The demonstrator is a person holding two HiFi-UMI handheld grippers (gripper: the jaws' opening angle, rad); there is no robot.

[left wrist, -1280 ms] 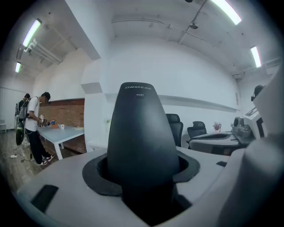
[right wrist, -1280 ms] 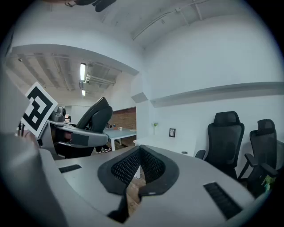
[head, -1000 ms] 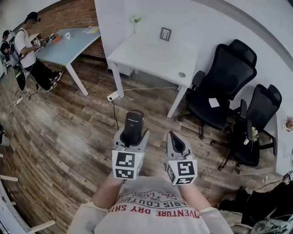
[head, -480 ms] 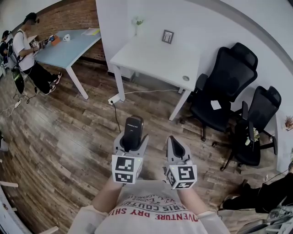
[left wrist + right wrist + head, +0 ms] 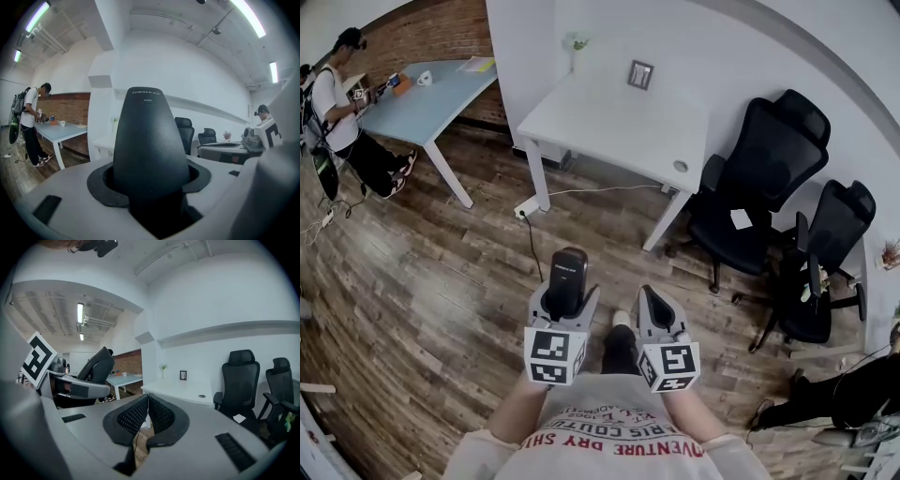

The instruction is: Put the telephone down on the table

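Observation:
My left gripper (image 5: 565, 292) is shut on a black telephone handset (image 5: 567, 275), which stands upright between its jaws over the wooden floor. In the left gripper view the telephone (image 5: 150, 140) fills the middle, with the pads pressed on its lower part. My right gripper (image 5: 650, 305) is beside it at the same height, shut with nothing in it; its meshed pads (image 5: 159, 416) meet. The white table (image 5: 609, 122) stands ahead by the white wall, well beyond both grippers. From the right gripper view the telephone (image 5: 96, 363) shows at the left.
A small picture frame (image 5: 639, 73) and a little plant (image 5: 577, 41) stand on the white table. Two black office chairs (image 5: 759, 178) (image 5: 825, 253) are at the right. A power strip (image 5: 528, 202) with a cable lies on the floor. A person (image 5: 342, 103) stands by a blue table (image 5: 431, 94) at far left.
Both grippers have drawn slightly lower in the head view, still side by side. The telephone stays in the left gripper. A dark trouser leg and shoe now show between the grippers.

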